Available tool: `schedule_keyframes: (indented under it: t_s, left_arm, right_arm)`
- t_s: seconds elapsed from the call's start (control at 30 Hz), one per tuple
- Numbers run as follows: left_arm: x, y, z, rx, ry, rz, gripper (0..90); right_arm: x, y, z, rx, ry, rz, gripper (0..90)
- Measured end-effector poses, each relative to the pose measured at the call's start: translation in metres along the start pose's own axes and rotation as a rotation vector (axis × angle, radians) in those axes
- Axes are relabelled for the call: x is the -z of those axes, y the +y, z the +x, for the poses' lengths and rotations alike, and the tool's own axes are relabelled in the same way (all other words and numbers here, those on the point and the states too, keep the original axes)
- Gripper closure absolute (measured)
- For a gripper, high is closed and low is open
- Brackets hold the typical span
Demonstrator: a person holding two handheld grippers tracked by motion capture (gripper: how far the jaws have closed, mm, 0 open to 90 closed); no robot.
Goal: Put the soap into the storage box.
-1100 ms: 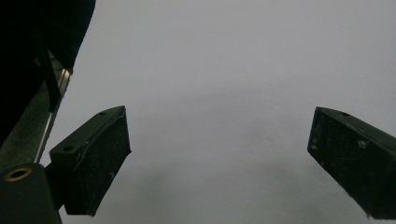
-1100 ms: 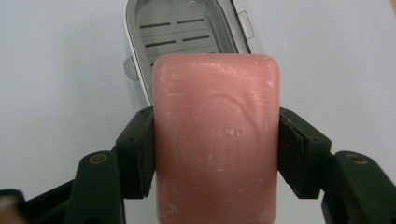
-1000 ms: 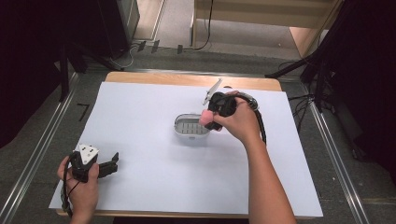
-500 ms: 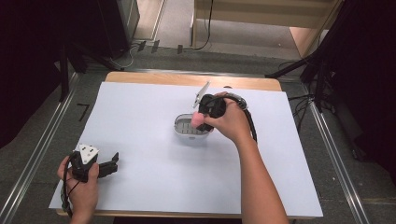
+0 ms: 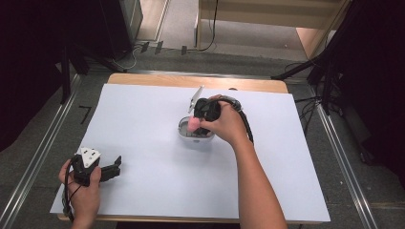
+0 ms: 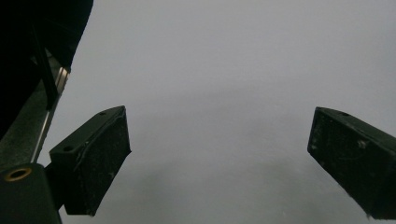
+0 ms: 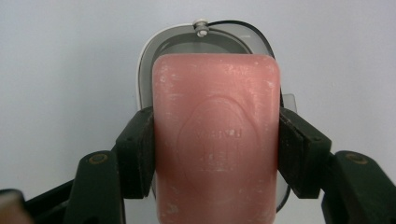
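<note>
A waxy, matt pink soap bar (image 7: 217, 140) with an embossed stamp is seen. The dish (image 7: 148, 70) appears as smooth grey plastic. The bench (image 5: 143, 124) is covered in matt white sheet, wood-edged.

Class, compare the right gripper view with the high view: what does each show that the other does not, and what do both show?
Right gripper view alone: the oval stamp pressed into the pink soap bar, and both jaws clamped on its sides. High view alone: the left gripper resting open near the table's front left corner, and the person's forearms. Both: the soap held by the right gripper over the grey soap dish.
</note>
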State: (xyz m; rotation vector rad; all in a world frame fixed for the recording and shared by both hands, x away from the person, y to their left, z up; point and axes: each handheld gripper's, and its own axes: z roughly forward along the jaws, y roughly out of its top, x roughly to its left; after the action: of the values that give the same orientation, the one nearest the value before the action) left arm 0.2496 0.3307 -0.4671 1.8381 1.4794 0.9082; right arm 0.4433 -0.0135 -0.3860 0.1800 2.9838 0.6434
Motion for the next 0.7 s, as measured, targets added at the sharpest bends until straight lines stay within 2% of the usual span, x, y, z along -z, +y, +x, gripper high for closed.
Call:
schedule_keyframes:
  t_s: [0.33, 0.53, 0.6, 0.67, 0.7]
  left_arm:
    - [-0.0004, 0.0002, 0.0005, 0.006, -0.004, 0.005, 6.3]
    - [-0.0007, 0.0003, 0.0007, 0.007, -0.005, 0.006, 6.3]
    - [-0.0007, 0.0004, 0.0009, 0.009, -0.007, 0.008, 6.2]
    - [-0.0008, 0.0004, 0.001, 0.009, -0.008, 0.01, 6.3]
    - [-0.0009, 0.0004, 0.0009, 0.008, -0.007, 0.009, 6.2]
  right_arm:
    - [-0.0076, 0.0011, -0.0023, 0.014, 0.012, 0.02, 38.6]
    - [-0.0101, 0.0022, -0.0017, 0.041, -0.016, 0.039, 38.5]
    - [-0.0107, 0.002, -0.001, 0.044, 0.01, 0.025, 38.3]
    - [-0.0077, 0.0021, -0.0006, 0.043, 0.04, -0.016, 37.6]
    - [-0.0048, 0.0021, -0.0008, 0.039, 0.029, -0.039, 36.5]
